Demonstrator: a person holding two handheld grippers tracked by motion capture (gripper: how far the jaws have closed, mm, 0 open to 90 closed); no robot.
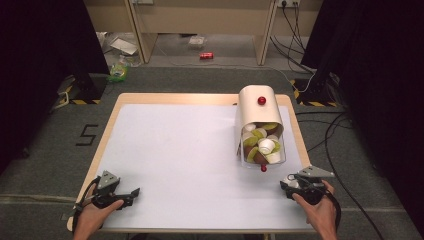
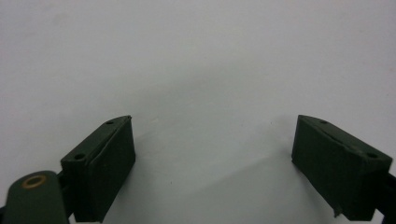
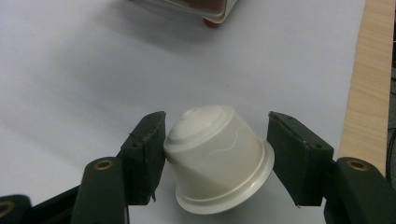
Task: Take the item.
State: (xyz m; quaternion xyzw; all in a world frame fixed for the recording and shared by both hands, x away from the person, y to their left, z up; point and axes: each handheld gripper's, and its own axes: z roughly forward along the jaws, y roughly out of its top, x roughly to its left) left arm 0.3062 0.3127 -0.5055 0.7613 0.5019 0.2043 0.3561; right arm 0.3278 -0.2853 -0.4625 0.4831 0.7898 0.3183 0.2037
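Right gripper view showed my right gripper (image 3: 217, 161) clamped on the white capsule (image 3: 219, 158), just short of the dispenser (image 1: 259, 130), ready to feed it. My left gripper (image 2: 215, 168) gaped empty.

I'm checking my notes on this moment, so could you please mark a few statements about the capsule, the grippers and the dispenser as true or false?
1. A white capsule sits between the right gripper's jaws. True.
2. The left gripper holds a green capsule. False: its jaws stand wide apart over the bare white mat, with nothing between them.
3. The dispenser stands at the table's right side and holds several capsules. True.
4. The dispenser's knob is blue. False: it is red.
5. The white capsule lies inside the dispenser. False: it is out on the mat, at the right gripper.
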